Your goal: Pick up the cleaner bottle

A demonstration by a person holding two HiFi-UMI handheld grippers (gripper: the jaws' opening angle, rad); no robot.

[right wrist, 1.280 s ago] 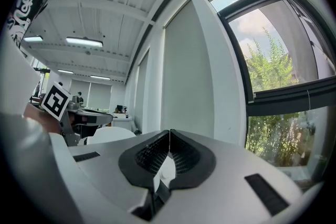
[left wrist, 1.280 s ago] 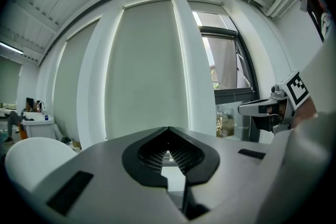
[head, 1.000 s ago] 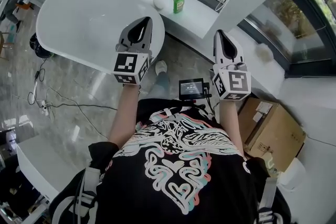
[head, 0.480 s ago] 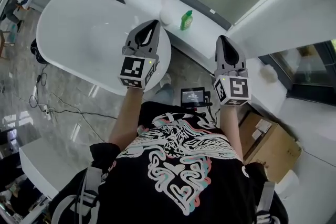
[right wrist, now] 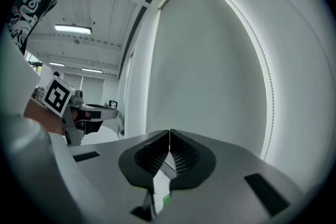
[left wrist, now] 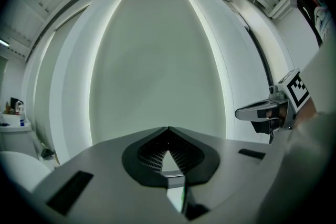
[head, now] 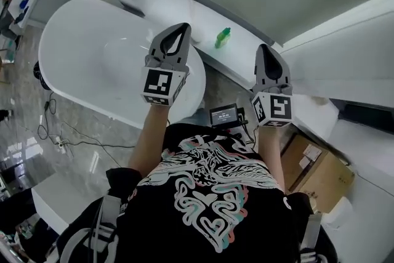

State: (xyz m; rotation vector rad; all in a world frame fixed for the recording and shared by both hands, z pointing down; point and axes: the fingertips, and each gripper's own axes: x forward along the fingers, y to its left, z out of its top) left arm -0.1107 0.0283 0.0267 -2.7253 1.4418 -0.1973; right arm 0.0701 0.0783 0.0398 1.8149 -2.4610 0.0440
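Both grippers are held level ahead of the person, jaws pressed together with nothing between them. The left gripper (head: 183, 28) is over the rim of the tub (head: 86, 58), and the right gripper (head: 265, 48) is well apart beside it. The green bottle (head: 222, 37) stands upright on the white ledge (head: 200, 21) beyond them, between their tips, untouched.
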